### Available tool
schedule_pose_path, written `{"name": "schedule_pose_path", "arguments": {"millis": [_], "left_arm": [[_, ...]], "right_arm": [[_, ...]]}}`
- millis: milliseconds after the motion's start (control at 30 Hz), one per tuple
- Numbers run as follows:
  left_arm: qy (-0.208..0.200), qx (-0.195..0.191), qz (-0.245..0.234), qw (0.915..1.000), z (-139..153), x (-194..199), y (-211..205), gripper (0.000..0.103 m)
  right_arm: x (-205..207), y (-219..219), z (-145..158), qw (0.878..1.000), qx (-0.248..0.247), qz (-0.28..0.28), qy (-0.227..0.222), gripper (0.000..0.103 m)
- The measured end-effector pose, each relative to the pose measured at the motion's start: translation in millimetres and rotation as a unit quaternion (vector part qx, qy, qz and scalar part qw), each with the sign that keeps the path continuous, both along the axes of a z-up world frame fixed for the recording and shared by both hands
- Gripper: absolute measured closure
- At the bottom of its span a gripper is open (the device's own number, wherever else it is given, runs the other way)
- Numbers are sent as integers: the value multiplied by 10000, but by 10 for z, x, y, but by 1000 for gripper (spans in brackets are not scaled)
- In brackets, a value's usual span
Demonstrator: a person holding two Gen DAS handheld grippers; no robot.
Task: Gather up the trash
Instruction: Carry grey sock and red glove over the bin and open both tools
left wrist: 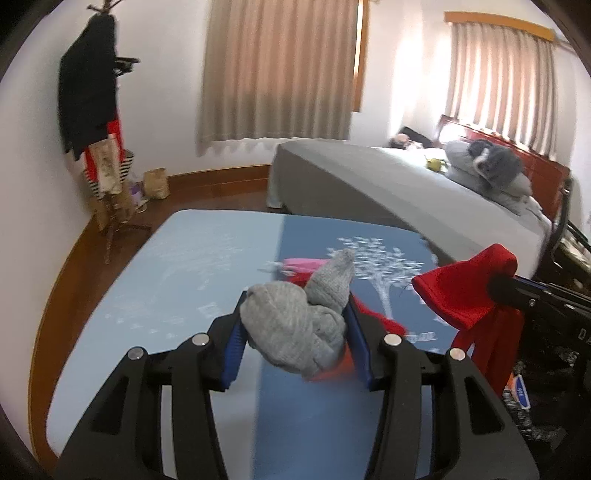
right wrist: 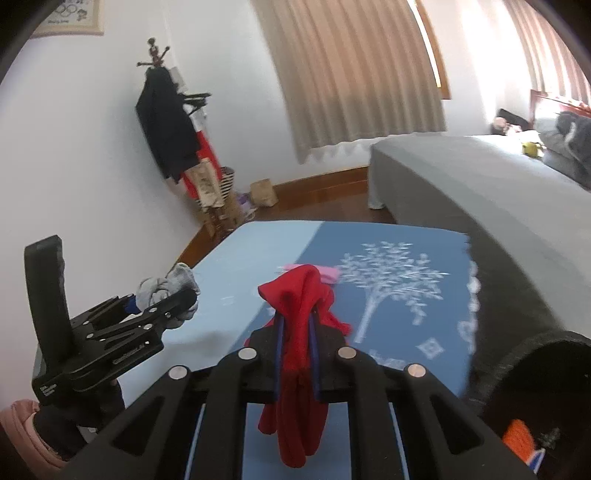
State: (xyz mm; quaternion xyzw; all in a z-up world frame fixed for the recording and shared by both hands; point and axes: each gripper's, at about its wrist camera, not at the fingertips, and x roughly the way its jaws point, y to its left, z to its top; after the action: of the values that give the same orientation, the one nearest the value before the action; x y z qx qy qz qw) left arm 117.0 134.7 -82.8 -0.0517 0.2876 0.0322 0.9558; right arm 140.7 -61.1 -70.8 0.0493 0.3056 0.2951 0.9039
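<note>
Left gripper [left wrist: 295, 325]: blue pads clamped on bunched grey knitted sock [left wrist: 299, 317], held above two-tone blue tree-print table cover [left wrist: 166, 266]. Right gripper [right wrist: 297, 332]: closed on limp red fabric sock [right wrist: 301, 332], draped over both fingers, dangling. Crumpled pink piece [left wrist: 301, 264] flat on cover, beyond grey sock.

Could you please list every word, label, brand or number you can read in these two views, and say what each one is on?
No text can be read in full.
Framed picture on the wall: a line of print under Olympic-style rings, too blurred to read.
Left claw body: small white marking near its base, too small to read.
Right claw body: white lettering at the frame edge, only "DA" shows, cut off.
Blue cloth: white tree pattern and ornaments, no legible words.
</note>
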Motion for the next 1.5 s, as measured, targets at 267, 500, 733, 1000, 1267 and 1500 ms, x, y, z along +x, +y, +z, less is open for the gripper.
{"name": "schedule_pose_path", "arguments": {"millis": [267, 500, 733, 1000, 1267, 1500], "left_arm": [[-79, -74, -671, 9977, 24, 104, -659, 56], [-79, -72, -1264, 9919, -29, 174, -1234, 56], [-33, -120, -1830, 9830, -139, 248, -1811, 56], [-11, -174, -2448, 9694, -254, 262, -2441, 56], [191, -213, -2912, 9562, -410, 330, -2878, 54], [279, -273, -3145, 9485, -486, 363, -3015, 31]], "right_arm": [[-93, -632, -6, 9980, -109, -625, -14, 91], [-208, -1217, -94, 9926, -210, -1192, 96, 91], [-325, -1770, -233, 9836, -362, -1752, 227, 91], [-468, -2233, -398, 9713, -447, -2298, 414, 88], [-599, -2649, -503, 9580, -438, -2785, 524, 69], [-691, -2861, -537, 9506, -437, -3023, 547, 50]]}}
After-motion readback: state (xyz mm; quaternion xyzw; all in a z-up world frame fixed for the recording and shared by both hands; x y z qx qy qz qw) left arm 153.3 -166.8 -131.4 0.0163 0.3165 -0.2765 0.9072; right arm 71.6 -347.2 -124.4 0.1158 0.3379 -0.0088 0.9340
